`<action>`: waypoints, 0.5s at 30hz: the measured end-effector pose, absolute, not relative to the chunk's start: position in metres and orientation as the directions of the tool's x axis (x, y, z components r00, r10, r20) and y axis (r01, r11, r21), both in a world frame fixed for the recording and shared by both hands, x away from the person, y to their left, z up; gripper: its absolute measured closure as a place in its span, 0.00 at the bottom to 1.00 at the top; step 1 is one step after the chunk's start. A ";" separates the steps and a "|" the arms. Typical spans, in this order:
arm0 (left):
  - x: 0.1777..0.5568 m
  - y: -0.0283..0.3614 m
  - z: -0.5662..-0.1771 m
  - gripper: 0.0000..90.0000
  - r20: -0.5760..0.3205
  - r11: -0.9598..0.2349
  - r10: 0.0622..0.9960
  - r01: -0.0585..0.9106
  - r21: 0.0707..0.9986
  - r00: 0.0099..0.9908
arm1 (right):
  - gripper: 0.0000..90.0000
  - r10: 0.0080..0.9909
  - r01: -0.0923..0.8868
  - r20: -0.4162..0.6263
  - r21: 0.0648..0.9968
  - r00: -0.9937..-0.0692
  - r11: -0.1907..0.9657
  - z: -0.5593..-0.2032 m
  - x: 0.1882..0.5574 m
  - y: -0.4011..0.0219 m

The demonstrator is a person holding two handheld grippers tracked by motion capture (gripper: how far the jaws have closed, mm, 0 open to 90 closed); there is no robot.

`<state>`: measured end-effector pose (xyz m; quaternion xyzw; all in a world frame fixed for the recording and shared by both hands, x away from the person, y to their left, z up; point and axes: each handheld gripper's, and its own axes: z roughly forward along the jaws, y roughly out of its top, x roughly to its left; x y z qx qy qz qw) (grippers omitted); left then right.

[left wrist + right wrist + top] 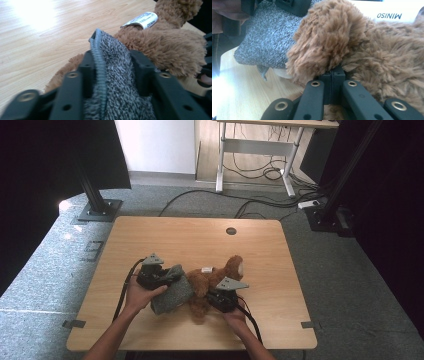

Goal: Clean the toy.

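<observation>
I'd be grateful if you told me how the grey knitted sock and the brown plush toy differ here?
The grey knitted sock is flecked grey with a short, tight weave; the brown plush toy has long shaggy fur. The sock is a soft, limp piece; the toy is bulkier and stuffed. The sock sits between the left gripper jaws; the right gripper is shut on the toy's fur. The toy bears a white label; the sock shows none. Both are soft and lie touching on the table.

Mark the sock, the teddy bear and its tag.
sock [117,75], left gripper view, on the grey knit between the black jaws
teddy bear [327,42], right gripper view, on a furry brown limb
tag [143,20], left gripper view, on the white label
</observation>
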<state>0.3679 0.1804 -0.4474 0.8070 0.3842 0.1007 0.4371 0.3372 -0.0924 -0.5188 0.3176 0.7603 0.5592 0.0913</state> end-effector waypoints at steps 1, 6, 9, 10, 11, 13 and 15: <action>0.368 0.181 -0.446 0.78 -0.184 -0.309 0.703 0.527 0.792 0.687 | 1.00 0.586 0.382 0.217 0.908 -0.781 0.172 -0.519 0.337 -0.092; 0.368 0.181 -0.432 0.82 -0.231 -0.214 0.672 0.483 0.849 0.704 | 1.00 0.587 0.385 0.222 0.908 -0.778 0.167 -0.519 0.337 -0.092; 0.373 0.172 -0.421 0.83 -0.258 -0.205 0.622 0.472 0.858 0.739 | 1.00 0.586 0.384 0.221 0.908 -0.779 0.169 -0.519 0.337 -0.092; 0.374 0.168 -0.419 0.83 -0.267 -0.205 0.607 0.473 0.857 0.748 | 1.00 0.586 0.384 0.222 0.908 -0.779 0.167 -0.519 0.337 -0.091; 0.376 0.160 -0.416 0.83 -0.274 -0.210 0.587 0.470 0.857 0.762 | 1.00 0.585 0.385 0.223 0.908 -0.780 0.167 -0.519 0.337 -0.091; 0.380 0.147 -0.413 0.83 -0.273 -0.225 0.569 0.467 0.855 0.775 | 1.00 0.583 0.386 0.223 0.906 -0.782 0.171 -0.519 0.338 -0.091; 0.386 0.131 -0.412 0.83 -0.285 -0.242 0.544 0.473 0.847 0.789 | 1.00 0.582 0.388 0.225 0.906 -0.781 0.171 -0.519 0.337 -0.090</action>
